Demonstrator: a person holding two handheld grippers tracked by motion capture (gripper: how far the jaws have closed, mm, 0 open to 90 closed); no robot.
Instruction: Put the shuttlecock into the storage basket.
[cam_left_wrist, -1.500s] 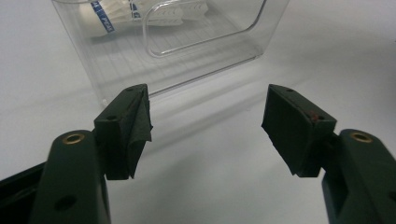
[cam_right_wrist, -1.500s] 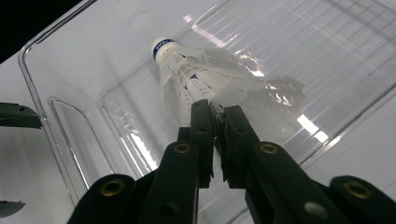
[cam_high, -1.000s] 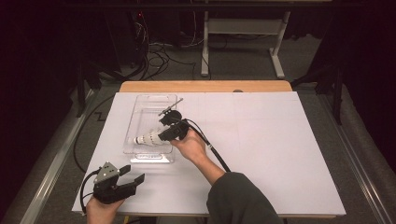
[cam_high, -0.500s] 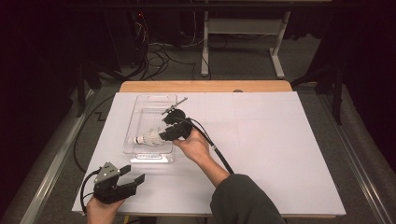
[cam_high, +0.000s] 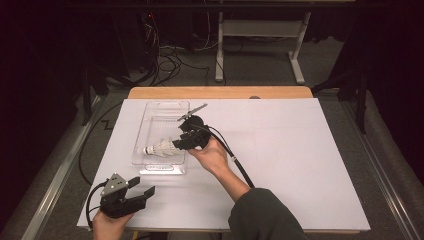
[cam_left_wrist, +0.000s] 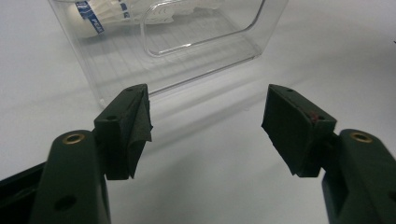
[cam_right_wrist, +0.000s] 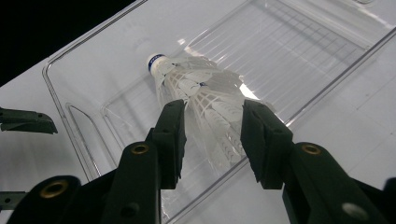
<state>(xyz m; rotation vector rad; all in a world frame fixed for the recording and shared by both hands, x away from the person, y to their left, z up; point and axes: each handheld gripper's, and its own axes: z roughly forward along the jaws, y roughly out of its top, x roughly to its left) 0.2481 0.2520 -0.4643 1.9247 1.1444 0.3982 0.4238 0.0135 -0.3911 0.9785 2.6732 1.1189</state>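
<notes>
Clear plastic makes up the box (cam_high: 161, 107) that sits on the left part of the white table (cam_high: 300, 165). Inside the box is a white feather birdie (cam_high: 161, 147), the kind you hit in badminton. It lies on its side over the near half of the box, with its round nose pointing left and its feathers pointing right.

The right gripper (cam_high: 181, 143) reaches over the right wall of the box. In the right gripper view, its two black jaws sit on each side of the birdie's feathers (cam_right_wrist: 212, 109) and pinch them. The nose has a blue band (cam_right_wrist: 155, 60) and points away from the camera. A black cable (cam_high: 235, 157) runs from this gripper back along the person's arm.

The left gripper (cam_high: 142, 192) is near the front left corner of the table, well apart from the box. The left hand (cam_high: 107, 222) holds it. Its jaws are spread wide with nothing between them. In the left gripper view, the pads (cam_left_wrist: 137, 126) point at the near end of the box (cam_left_wrist: 187, 51), and the birdie (cam_left_wrist: 107, 11) shows through the clear wall
</notes>
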